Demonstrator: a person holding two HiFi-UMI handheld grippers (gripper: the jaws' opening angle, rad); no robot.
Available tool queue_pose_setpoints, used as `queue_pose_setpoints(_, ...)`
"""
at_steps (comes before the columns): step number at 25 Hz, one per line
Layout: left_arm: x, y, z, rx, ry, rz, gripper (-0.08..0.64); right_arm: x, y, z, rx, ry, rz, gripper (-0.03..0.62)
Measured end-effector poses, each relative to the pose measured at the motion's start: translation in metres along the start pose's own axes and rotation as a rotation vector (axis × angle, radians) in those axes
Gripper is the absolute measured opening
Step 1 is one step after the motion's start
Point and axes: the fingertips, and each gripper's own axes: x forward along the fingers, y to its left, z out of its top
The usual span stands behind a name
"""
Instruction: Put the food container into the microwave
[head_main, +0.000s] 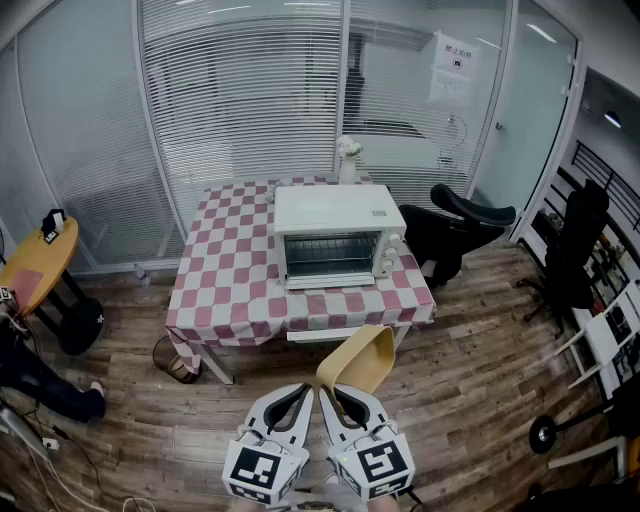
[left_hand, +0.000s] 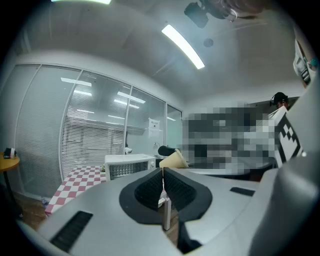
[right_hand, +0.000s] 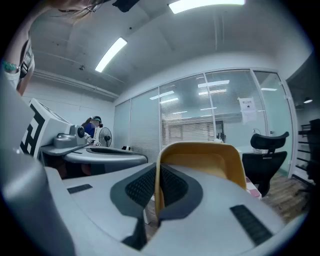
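The right gripper (right_hand: 157, 180) pinches one thin wall of the container (right_hand: 200, 156), which looks light, stiff, slick plastic, likely to swing; left gripper (left_hand: 163, 176) closed, empty.

White paper notice (head_main: 453, 68) on glass partition (head_main: 482, 140), its print too small to read

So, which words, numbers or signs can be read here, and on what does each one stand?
None can be read.
Notice on the glass wall: printed, too small to read.
Left cube and right cube: square markers only, no words.
Microwave, container: no print visible.
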Motion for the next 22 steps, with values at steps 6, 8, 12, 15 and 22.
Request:
queue_pose_setpoints(6, 0.002, -0.009, -0.005, -0.014, 0.010, -0.002, 0.014, -0.010, -0.004, -0.002, 0.042, -0.026, 0.017, 0.000)
queue_pose_setpoints(8, 0.004, -0.012, -0.007, -0.024, 0.017, 0.003, 0.014, -0.014, -0.006, -0.006, 0.044, -0.015, 0.025, 0.000)
queue_pose_setpoints(12, 0.008, -0.023, -0.015, -0.035, 0.025, 0.007, 0.014, -0.023, -0.013, -0.013, 0.040, -0.011, 0.037, 0.002)
queue_pose_setpoints(15, 0.009, -0.033, -0.021, -0.044, 0.037, 0.015, 0.014, -0.030, -0.019, -0.018, 0.036, -0.009, 0.042, 0.002)
queue_pose_setpoints(22, 0.014, -0.037, -0.032, -0.059, 0.080, 0.034, 0.014, -0.028, -0.024, -0.027, 0.045, 0.011, 0.073, 0.002)
